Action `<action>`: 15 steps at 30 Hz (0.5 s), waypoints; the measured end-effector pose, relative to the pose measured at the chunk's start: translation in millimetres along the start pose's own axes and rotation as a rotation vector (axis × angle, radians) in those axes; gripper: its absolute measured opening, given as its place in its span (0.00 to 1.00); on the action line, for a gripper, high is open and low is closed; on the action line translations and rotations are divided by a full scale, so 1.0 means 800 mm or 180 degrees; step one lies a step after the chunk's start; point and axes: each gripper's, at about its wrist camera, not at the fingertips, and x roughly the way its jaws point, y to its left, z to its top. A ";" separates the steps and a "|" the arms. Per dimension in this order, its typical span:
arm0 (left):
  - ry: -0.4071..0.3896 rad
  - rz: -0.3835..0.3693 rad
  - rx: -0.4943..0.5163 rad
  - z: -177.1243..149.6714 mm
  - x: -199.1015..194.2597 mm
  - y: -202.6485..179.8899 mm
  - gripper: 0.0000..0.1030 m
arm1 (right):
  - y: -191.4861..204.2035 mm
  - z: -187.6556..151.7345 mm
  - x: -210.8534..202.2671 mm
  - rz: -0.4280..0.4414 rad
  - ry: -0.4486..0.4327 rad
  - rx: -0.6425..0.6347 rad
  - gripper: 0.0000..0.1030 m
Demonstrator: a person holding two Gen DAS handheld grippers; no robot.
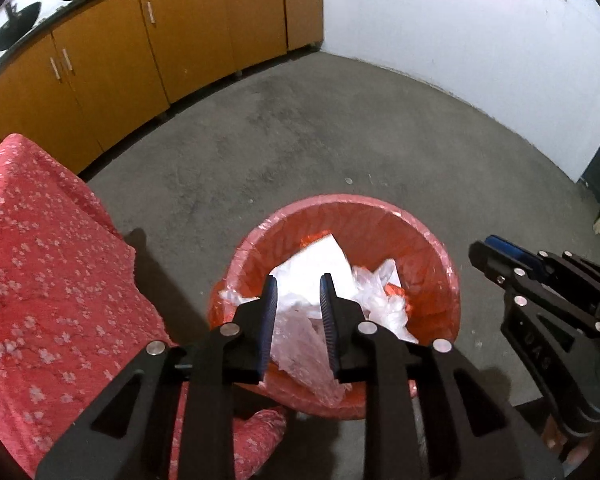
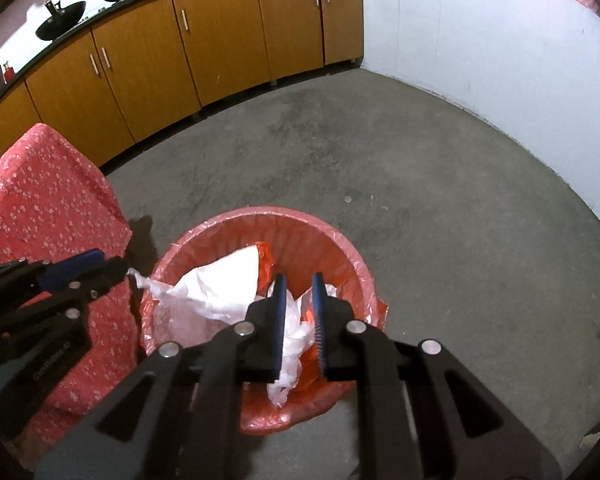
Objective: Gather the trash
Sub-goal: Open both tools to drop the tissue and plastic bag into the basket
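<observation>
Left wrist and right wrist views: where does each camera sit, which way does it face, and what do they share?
Left wrist: on the left gripper, facing down and forward over the red bin; own jaws apart, right gripper at right edge.
Right wrist: on the right gripper, above the same bin; own jaws apart, left gripper at left edge.
Shared: bin with white plastic trash, floral cloth, orange cabinets, grey floor.

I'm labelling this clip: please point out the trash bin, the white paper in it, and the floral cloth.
Trash bin (image 1: 380,204): left wrist view, far rim.
White paper (image 1: 320,260): left wrist view, flat middle of the sheet.
Floral cloth (image 2: 48,184): right wrist view, draped top.
</observation>
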 end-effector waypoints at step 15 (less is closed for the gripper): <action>-0.0829 0.0256 -0.0424 0.018 -0.184 0.081 0.33 | 0.042 0.058 -0.171 0.0199 -0.0856 -0.0097 0.40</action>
